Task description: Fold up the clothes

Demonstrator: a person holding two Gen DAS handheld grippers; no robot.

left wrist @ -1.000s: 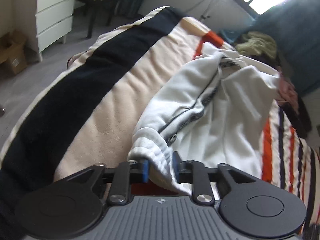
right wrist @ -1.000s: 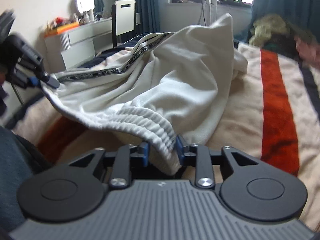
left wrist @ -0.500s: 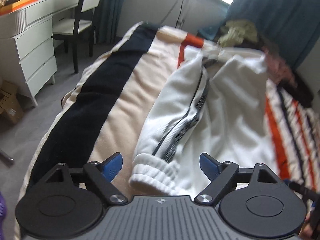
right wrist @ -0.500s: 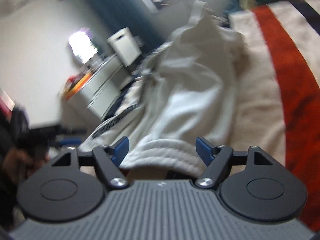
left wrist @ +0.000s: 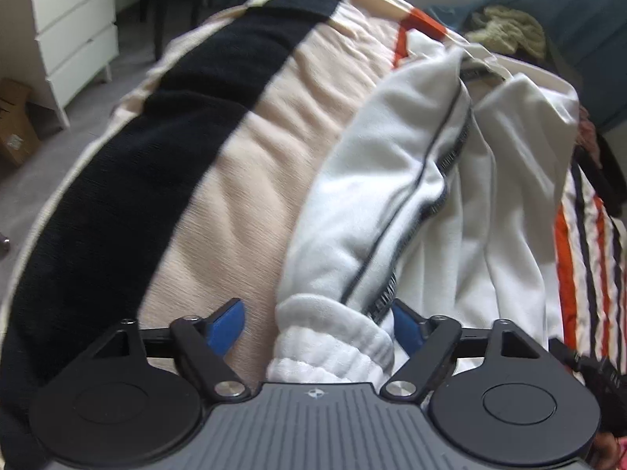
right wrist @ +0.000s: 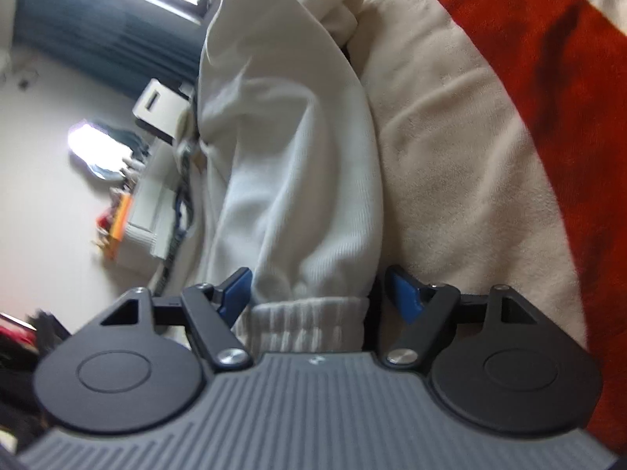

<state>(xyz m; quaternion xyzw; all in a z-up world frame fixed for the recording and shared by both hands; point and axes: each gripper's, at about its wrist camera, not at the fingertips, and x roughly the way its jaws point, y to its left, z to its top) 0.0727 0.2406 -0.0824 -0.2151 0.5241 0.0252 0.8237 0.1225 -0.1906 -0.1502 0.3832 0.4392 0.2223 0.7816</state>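
Note:
White track pants (left wrist: 450, 180) with a dark side stripe lie along the striped bed blanket (left wrist: 250, 149). My left gripper (left wrist: 319, 323) is open; one ribbed ankle cuff (left wrist: 333, 340) lies between its blue pads without being pinched. In the right wrist view, rolled sideways, my right gripper (right wrist: 319, 291) is open around the other ribbed cuff (right wrist: 309, 325) of the pants leg (right wrist: 290, 149), which rests on the cream and orange blanket (right wrist: 462, 125).
A white chest of drawers (left wrist: 70, 27), a dark chair and a cardboard box (left wrist: 15, 121) stand left of the bed. A heap of other clothes (left wrist: 509, 31) lies at the bed's far end by blue curtains. A white dresser (right wrist: 149, 211) shows in the right wrist view.
A second ago both grippers were shut on the cuffs with the pants lifted. Both have opened; the pants now lie on the bed. The right gripper has rolled sideways.

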